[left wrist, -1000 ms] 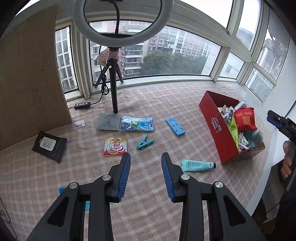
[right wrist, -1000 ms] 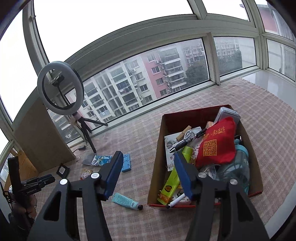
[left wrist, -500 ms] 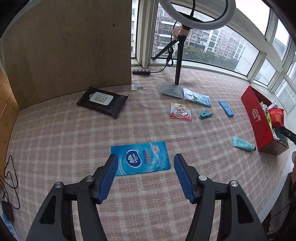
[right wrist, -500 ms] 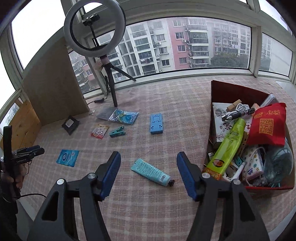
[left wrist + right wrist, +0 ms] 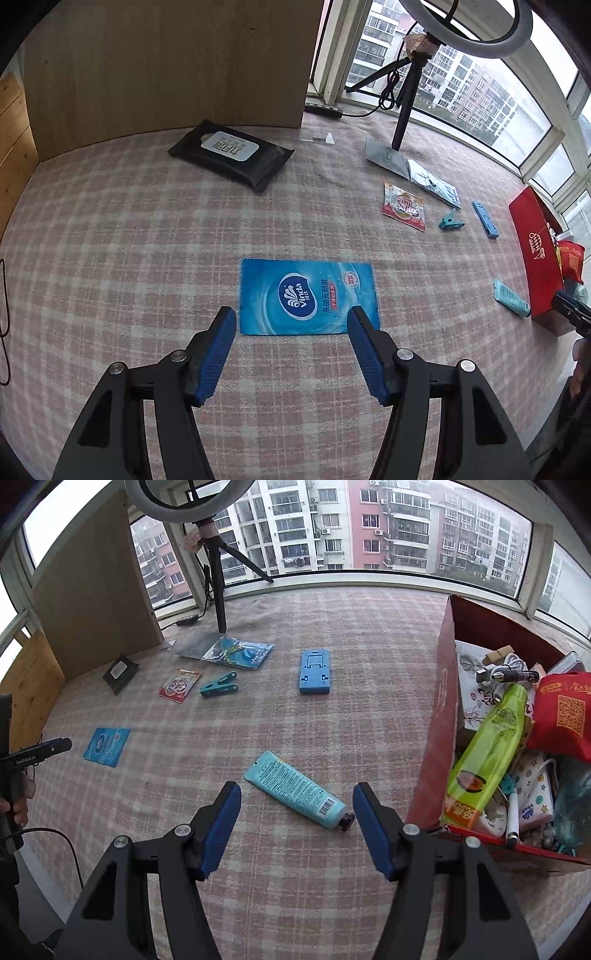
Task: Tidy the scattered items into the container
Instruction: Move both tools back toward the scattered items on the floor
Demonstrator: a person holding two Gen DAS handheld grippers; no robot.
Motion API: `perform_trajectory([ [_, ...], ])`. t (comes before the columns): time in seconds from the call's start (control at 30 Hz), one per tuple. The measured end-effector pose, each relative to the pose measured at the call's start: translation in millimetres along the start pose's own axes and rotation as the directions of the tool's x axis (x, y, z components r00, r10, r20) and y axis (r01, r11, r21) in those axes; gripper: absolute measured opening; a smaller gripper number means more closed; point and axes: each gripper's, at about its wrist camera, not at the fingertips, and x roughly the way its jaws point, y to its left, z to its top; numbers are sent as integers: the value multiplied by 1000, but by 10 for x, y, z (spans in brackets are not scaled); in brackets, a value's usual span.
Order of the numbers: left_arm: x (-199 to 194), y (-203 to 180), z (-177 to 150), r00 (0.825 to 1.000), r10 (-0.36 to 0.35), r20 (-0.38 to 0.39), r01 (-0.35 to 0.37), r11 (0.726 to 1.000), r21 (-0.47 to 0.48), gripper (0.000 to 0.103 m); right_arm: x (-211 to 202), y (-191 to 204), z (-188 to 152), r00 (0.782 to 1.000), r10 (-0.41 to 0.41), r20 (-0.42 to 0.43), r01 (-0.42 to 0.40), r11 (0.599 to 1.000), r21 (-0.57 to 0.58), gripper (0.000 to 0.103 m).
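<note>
From the left wrist, the left gripper (image 5: 291, 323) hangs over the checked cloth (image 5: 110, 236) with its jaws spread wide and nothing between them. The blue wipes sachet (image 5: 308, 297) lies flat just beyond the fingertips, its near edge roughly level with them, and is not touched. Farther out and to the left sits a black wipes pack (image 5: 231, 155). Ahead to the right lie a red-and-white sachet (image 5: 404, 206), a teal clip (image 5: 451, 222) and a blue phone stand (image 5: 484, 218). The red box (image 5: 535, 258) stands at the far right, with a teal tube (image 5: 511, 297) just beside its near wall.

From the right wrist, the right gripper (image 5: 297, 808) is likewise wide open and empty. The teal tube (image 5: 299, 794) lies on the cloth between and just ahead of the two fingers, its black cap pointing toward the right finger, apart from both. The red box (image 5: 439, 709) is immediately right of the gripper, already crowded with a green bottle (image 5: 487, 753), a red pouch (image 5: 563, 712) and other small things. The blue phone stand (image 5: 314, 672) lies straight ahead, well beyond the tube.
</note>
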Motion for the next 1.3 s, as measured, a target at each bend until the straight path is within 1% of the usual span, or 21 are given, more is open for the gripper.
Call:
perform_trajectory([
  [0.23,146,21,210,1000,2,-1,-2,999,-49,60,127,-8,7,1000,-1,-30,1,1000,-23,62],
  [0.33,197,1,306,1000,-13,-3,12,998,-64,60,153,22,42,999,-8,-35,7,999,-47,62],
  [0.4,226,-58,377,1000,-16,1,16,999,-52,60,179,39,83,999,-6,-37,4,999,-49,62],
  [0.53,276,-137,526,1000,3,11,-3,999,-35,60,248,77,173,999,-1,-35,-1,999,-40,62],
  [0.63,286,-103,633,1000,2,20,-1,998,-61,60,308,78,245,999,17,-40,-16,1000,4,62],
  [0.73,290,-64,727,1000,10,29,-7,997,-80,60,357,47,320,999,41,-32,-38,996,78,62],
  [0.8,293,-47,773,999,12,32,-9,996,-88,60,393,6,393,999,37,-21,-34,992,120,62],
  [0.9,299,-88,817,999,-9,40,13,996,-90,60,449,-52,533,1000,15,-6,-14,987,160,62],
  [1.0,330,-280,842,998,-48,49,50,998,-38,60,518,-98,693,1000,-2,5,1,985,175,62],
  [1.1,408,-601,853,994,-101,36,99,993,63,60,603,-100,825,1000,-14,7,13,986,167,62],
  [1.2,533,-987,834,985,-172,-2,169,969,181,60,728,-92,903,999,-36,1,35,988,148,62],
  [1.27,633,-1223,802,981,-194,-28,195,948,253,60,822,-94,921,998,-55,-5,55,988,141,62],
  [1.3,687,-1334,784,980,-194,-38,197,938,287,60,864,-105,917,998,-62,-7,62,988,142,62],
])
